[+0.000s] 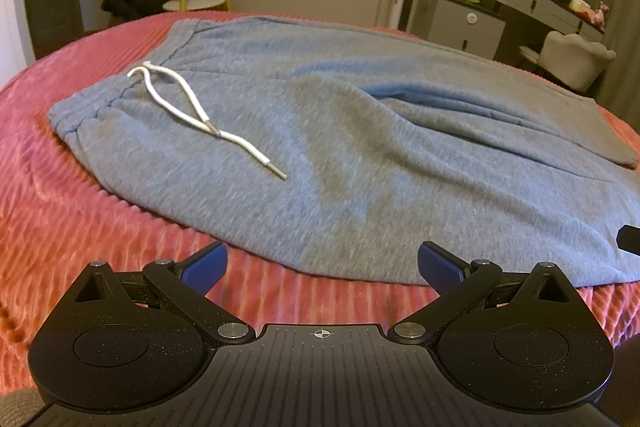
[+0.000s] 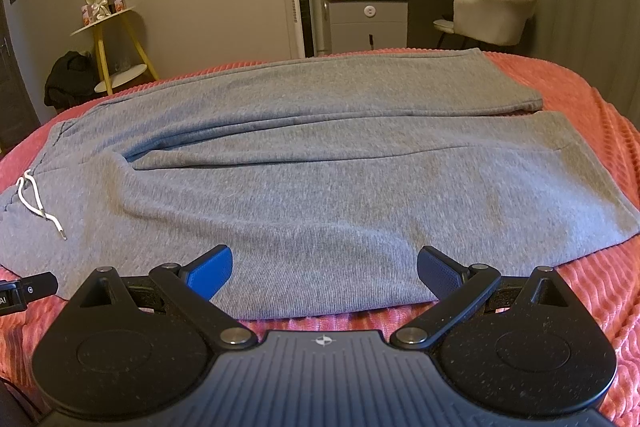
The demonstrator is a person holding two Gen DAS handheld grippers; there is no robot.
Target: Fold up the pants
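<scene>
Pants (image 2: pixel 320 163), grey, lie flat, legs side by side; left tongs (image 1: pixel 322 263) and right tongs (image 2: pixel 324 269) gape empty.

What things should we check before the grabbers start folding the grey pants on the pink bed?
1. Left gripper open and holding nothing: ok.
2. Right gripper open and holding nothing: ok.
3. Pants spread out on the blanket, both legs side by side: ok, though a few wrinkles run near the crotch.
4. Drawstring lying on top of the pants where it could get trapped in the fold: not ok.
5. Near edge of the pants in front of both grippers: ok.
6. Nothing else lying on the pants: ok.
7. Far side of the bed free: cannot tell.
</scene>
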